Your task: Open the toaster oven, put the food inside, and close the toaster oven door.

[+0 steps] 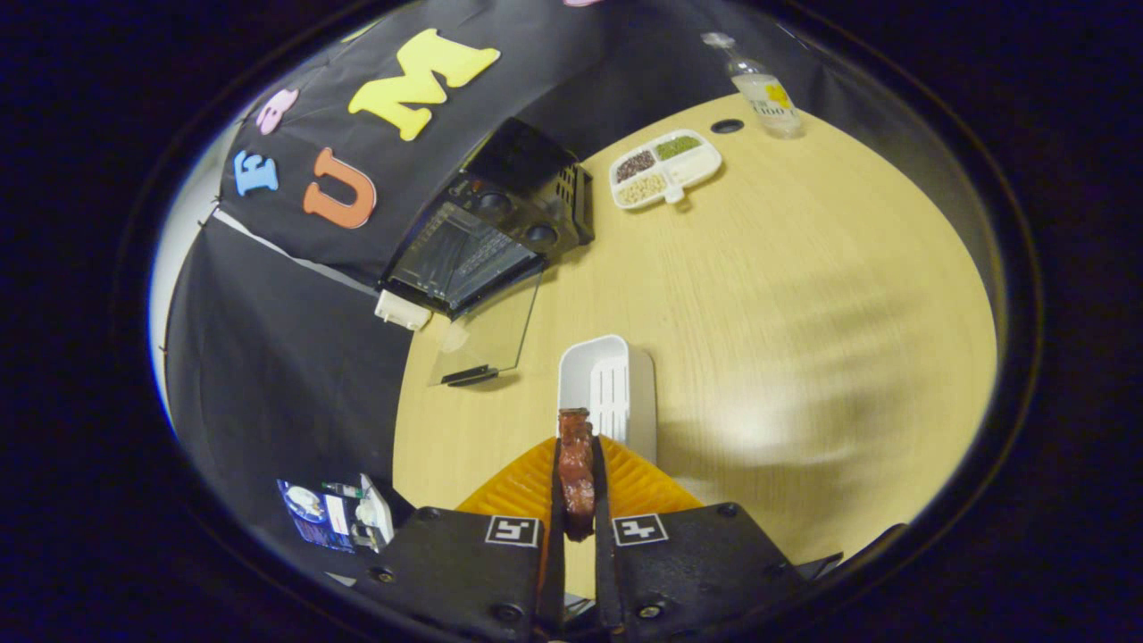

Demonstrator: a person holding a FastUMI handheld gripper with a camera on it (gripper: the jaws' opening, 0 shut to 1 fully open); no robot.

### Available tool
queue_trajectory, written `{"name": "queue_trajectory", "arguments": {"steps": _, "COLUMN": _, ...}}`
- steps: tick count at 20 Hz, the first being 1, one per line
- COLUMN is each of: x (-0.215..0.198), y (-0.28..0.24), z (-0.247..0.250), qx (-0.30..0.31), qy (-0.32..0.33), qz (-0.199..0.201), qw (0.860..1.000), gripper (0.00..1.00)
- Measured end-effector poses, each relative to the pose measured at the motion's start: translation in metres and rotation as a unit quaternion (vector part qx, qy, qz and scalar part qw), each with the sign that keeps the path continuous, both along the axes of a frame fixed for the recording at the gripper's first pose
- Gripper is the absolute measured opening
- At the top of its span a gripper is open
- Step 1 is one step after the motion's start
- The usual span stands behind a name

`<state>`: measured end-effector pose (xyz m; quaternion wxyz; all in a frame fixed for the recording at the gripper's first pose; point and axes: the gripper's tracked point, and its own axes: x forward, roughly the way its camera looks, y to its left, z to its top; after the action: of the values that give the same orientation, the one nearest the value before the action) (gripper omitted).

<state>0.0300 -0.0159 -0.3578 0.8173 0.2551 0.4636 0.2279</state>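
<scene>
Clenched in my tongs (577, 487) is the strip of meat (576, 469), lifted above the white tray (616, 379). Beyond, the toaster oven (500, 228) stands with its glass door (487, 335) dropped open on the desk (786, 313). I'd carry level and enter above the door.

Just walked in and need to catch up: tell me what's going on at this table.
A person's handheld gripper is shut on a reddish-brown strip of cooked meat, held above the light wooden table. Just ahead of the fingers sits a white plastic tray. Beyond it, the black toaster oven stands with its glass door folded down open, so the food still has to go inside.
</scene>
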Motion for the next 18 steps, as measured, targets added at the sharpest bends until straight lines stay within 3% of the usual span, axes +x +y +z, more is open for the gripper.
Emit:
{"name": "queue_trajectory", "arguments": {"steps": 10, "x": -0.012, "y": 0.124, "z": 0.074, "qx": 0.044, "qy": -0.078, "qz": -0.077, "qw": 0.993, "gripper": 0.17}}
{"name": "queue_trajectory", "arguments": {"steps": 18, "x": 0.058, "y": 0.231, "z": 0.1, "qx": 0.133, "qy": -0.103, "qz": -0.183, "qw": 0.969, "gripper": 0.17}}
